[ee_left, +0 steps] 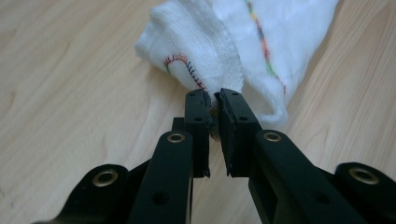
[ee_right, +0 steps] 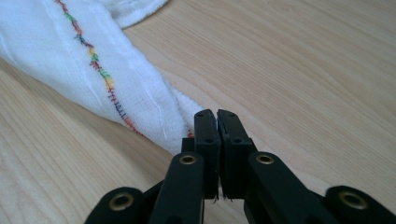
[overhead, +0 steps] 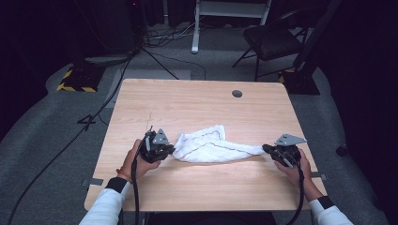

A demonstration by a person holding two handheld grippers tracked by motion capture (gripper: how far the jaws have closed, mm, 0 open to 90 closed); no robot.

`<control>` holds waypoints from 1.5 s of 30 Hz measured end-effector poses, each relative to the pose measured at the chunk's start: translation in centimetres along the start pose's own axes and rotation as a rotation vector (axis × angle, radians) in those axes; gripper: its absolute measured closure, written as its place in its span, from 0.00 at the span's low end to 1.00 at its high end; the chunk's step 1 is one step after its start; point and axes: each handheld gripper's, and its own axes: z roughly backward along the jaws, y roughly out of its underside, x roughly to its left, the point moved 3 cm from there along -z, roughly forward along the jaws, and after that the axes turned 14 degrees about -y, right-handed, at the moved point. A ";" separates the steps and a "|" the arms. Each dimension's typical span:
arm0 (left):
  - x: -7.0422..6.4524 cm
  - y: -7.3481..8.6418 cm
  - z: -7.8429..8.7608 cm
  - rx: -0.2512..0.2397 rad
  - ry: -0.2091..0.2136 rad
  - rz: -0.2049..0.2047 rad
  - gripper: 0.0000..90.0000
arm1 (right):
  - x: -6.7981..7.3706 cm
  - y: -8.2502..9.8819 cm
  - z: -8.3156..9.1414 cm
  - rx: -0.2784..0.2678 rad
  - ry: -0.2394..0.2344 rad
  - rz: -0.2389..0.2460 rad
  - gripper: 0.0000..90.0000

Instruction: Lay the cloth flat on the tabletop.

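Fingers of left gripper clamped on one cloth corner; right gripper pinched tight on opposite end. Cloth bunched mid-counter, stretched btwn both. Step, prob.: spreading flat. Next: pull apart evenly, w/o slipping. Count: 1 cloth, 2 grippers.

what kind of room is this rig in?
Probably a lab or studio recording space, not a home: dark walls around a lone wooden table, loose cables across grey carpet, a hazard-striped base and a folding chair behind.
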 end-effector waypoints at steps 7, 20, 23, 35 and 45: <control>0.0 2.7 1.4 0.047 -0.070 0.011 0.84 | 0.2 0.3 -0.3 0.054 -0.002 -0.016 0.87; -3.8 -1.6 -1.2 -0.025 0.057 -0.026 0.38 | 0.8 -0.7 -0.8 0.016 -0.085 -0.016 0.63; -4.1 -1.6 -2.9 0.030 0.060 -0.070 0.53 | 1.2 -0.5 -1.5 0.037 -0.129 -0.004 0.64; -1.8 -2.4 -5.3 0.040 0.066 -0.072 0.79 | 1.5 0.2 -2.6 0.109 -0.172 0.024 0.80; 1.3 -4.0 -8.0 0.034 -0.008 0.002 0.78 | 3.0 0.2 -2.8 0.112 -0.221 0.056 0.84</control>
